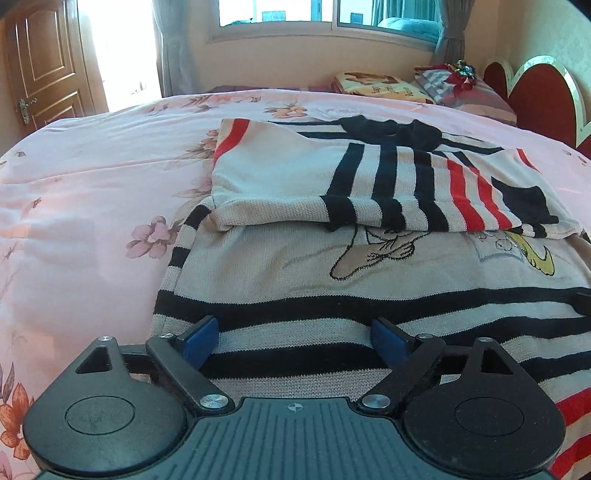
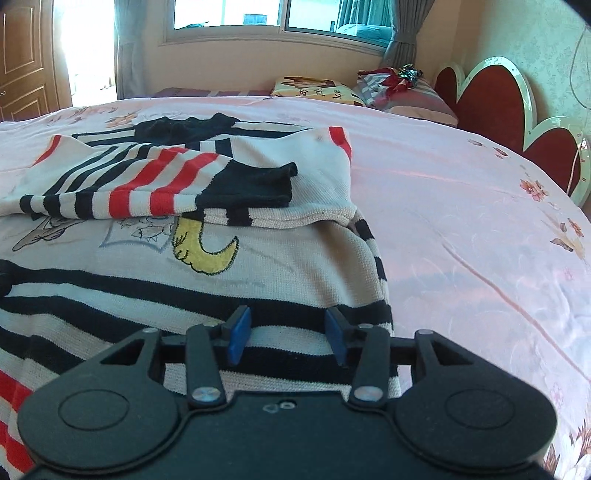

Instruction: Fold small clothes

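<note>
A cream knit sweater (image 1: 295, 266) with black and red stripes and a cartoon picture lies flat on the pink floral bedspread (image 1: 92, 177). Both sleeves (image 1: 369, 192) are folded across its upper part. My left gripper (image 1: 294, 332) hovers over the striped lower part near the sweater's left edge, open wide, with flat fabric below and nothing pinched. In the right wrist view the same sweater (image 2: 184, 266) fills the left half. My right gripper (image 2: 288, 334) stands partly open over the black stripes near the sweater's right edge (image 2: 380, 280). Its blue pads (image 2: 239, 338) press on nothing.
Folded pillows and bedding (image 1: 424, 86) lie at the head of the bed beside a red heart-shaped headboard (image 2: 491, 99). A window (image 1: 325, 14) with grey curtains runs along the far wall. A wooden door (image 1: 40, 66) stands at the far left. Bare bedspread (image 2: 480, 221) stretches right of the sweater.
</note>
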Available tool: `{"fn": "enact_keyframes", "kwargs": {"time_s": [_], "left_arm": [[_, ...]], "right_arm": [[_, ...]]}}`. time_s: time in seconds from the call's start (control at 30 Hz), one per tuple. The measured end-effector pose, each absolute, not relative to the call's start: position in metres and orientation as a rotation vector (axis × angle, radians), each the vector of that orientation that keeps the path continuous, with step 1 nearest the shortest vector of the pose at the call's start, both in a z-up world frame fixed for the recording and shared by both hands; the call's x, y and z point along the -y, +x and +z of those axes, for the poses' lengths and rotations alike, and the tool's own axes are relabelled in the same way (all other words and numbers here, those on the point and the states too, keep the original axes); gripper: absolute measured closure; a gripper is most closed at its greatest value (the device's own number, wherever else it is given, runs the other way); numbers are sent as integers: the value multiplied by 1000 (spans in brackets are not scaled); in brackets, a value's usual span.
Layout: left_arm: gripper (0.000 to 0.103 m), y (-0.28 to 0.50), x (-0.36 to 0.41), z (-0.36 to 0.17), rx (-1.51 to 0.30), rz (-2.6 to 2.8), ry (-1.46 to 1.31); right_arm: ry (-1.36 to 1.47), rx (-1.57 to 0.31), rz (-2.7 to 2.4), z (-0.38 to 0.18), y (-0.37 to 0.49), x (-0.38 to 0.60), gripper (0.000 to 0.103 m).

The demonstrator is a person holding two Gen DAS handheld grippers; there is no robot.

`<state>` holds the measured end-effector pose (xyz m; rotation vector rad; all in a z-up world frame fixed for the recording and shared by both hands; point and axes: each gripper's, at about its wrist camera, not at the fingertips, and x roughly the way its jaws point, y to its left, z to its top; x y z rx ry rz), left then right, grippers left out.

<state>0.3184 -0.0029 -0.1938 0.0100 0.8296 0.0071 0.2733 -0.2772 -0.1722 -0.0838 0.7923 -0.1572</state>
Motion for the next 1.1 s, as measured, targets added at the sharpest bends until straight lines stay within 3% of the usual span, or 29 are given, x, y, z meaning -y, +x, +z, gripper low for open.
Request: {"fn": "enact_keyframes", "kwargs": {"time_s": [0.13, 0.43, 0.57, 0.73, 1.1], "left_arm": [[9, 317, 4, -189, -855, -7, 12], [9, 286, 28, -155, -792, -149, -36], [9, 276, 34, -167, -812, -148, -9], [9, 262, 27, -196, -839, -140, 64], [7, 240, -20, -197, -833, -146, 60]], "right_arm": [[-34, -826, -171, -162, 274, 275, 53], [-40, -751, -13, -138, 238, 215, 53], [-63, -783, 15, -147, 231, 199, 62], [-109, -828, -19, -169, 218, 203, 61], [-55, -806, -186, -173, 188, 279, 55]]}}
